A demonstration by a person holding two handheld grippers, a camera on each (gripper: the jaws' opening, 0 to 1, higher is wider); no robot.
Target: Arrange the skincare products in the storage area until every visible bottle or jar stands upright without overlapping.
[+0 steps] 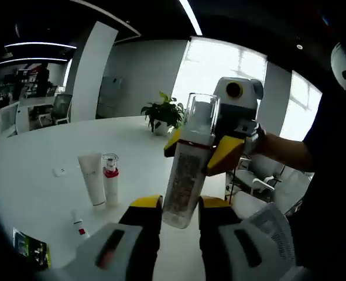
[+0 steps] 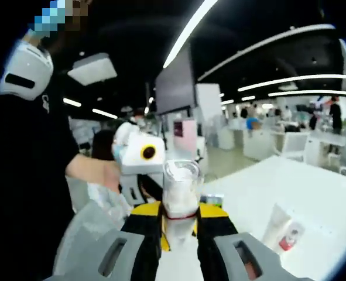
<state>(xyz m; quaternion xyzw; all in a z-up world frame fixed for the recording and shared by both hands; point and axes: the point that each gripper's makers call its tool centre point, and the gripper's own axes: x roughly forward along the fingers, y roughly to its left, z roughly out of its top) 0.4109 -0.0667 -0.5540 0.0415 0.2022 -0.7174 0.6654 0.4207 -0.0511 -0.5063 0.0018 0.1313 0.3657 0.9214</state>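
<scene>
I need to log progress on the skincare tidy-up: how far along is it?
Done: a white tube and a red-collared pump bottle stand upright side by side on the table. In hand: both the left gripper and right gripper clamp a clear bottle held in the air. Left: set it down upright, then stand the small red-tipped item lying flat.

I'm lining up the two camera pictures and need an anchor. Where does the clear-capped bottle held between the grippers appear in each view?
Left gripper view: the clear-capped bottle is just right of centre, tilted, its base between this view's own jaws and its neck clamped by the right gripper.
Right gripper view: the bottle is at bottom centre, seen cap-on between this view's own jaws.
Shared landmark: the white tube on the white table.
</scene>
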